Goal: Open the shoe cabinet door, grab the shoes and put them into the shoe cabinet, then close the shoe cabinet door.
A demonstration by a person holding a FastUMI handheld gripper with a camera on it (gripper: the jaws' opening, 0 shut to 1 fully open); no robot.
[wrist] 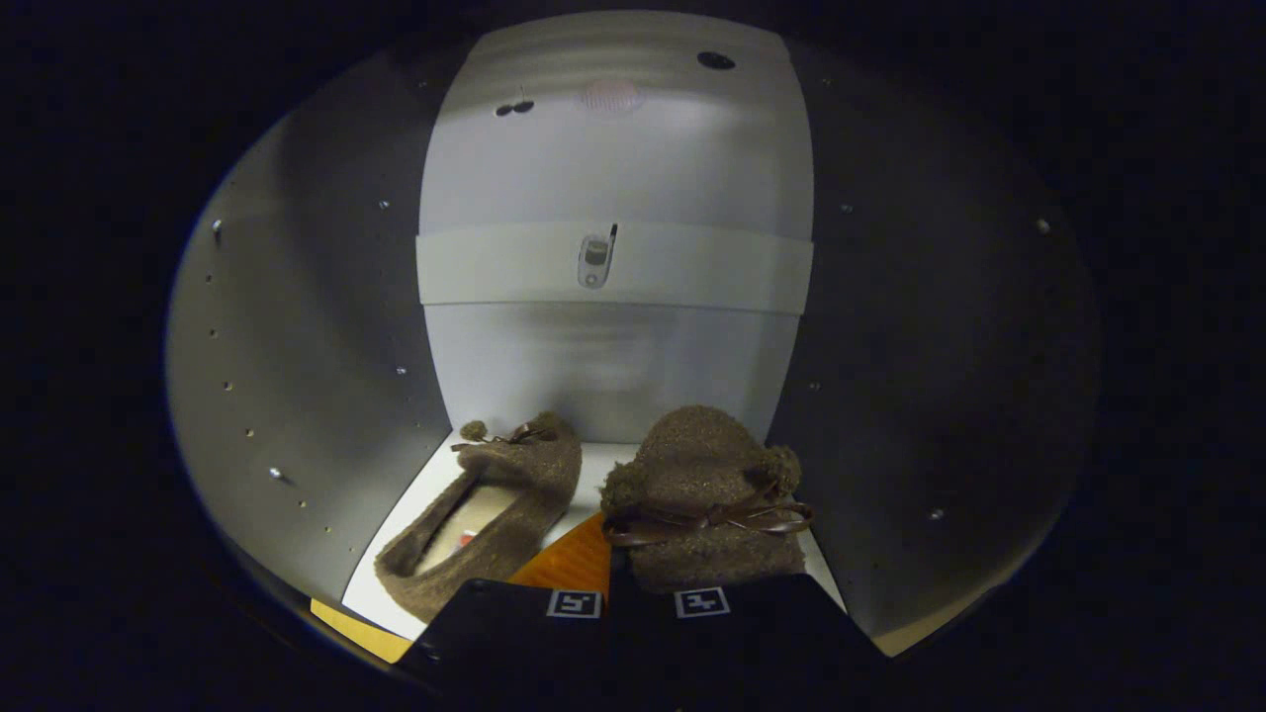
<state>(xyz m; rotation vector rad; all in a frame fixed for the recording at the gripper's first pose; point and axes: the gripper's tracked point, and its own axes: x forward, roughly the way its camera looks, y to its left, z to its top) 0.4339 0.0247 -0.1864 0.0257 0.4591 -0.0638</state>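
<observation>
Inside the cabinet [297, 396], jaws appear narrowed on the right shoe [707, 494]; releasing carelessly could tip it against the left shoe [495, 514].

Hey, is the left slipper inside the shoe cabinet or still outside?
Inside. The left slipper lies on the shoe cabinet's white floor, between its side walls, beside the right slipper, which the tool appears to grip.

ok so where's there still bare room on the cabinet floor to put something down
Bare floor shows between the left slipper and the right slipper, and narrowly between the left slipper and the left wall. The right slipper sits tight to the right wall, so that side is crowded. The gripper looks shut on the right slipper's heel.
</observation>
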